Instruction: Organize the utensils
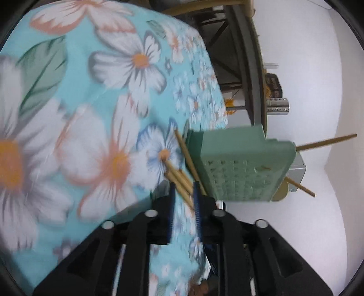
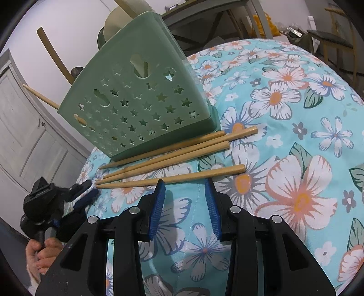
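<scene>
Cloth printed with large white and peach flowers on turquoise [image 2: 284, 109] covers the whole tabletop, smooth and slightly creased. On it stands a sage-green plastic utensil caddy [image 2: 136, 107], its flat wall pierced with star-shaped holes and a few keyhole slots; wooden sticks already poke out of its top. Four tapered, square-ended bamboo chopsticks [image 2: 173, 157] lie side by side on the cloth right along the caddy's base, the farthest one touching it, their thin tips pointing toward the left gripper [image 2: 87, 192]. Seen from its own camera, that left gripper [image 1: 184, 191] has its ribbed blue pads narrowly apart with the chopstick tips between them; whether the pads press on the sticks I cannot tell. The right gripper [image 2: 185, 184], black with blue ribbed pads, stands moderately open and empty just short of the nearest chopstick. A hand [image 2: 43, 255] grasps the left tool's handle. White wall, a panelled door [image 2: 25, 127] and a dark-framed table [image 2: 216, 13] lie behind.
</scene>
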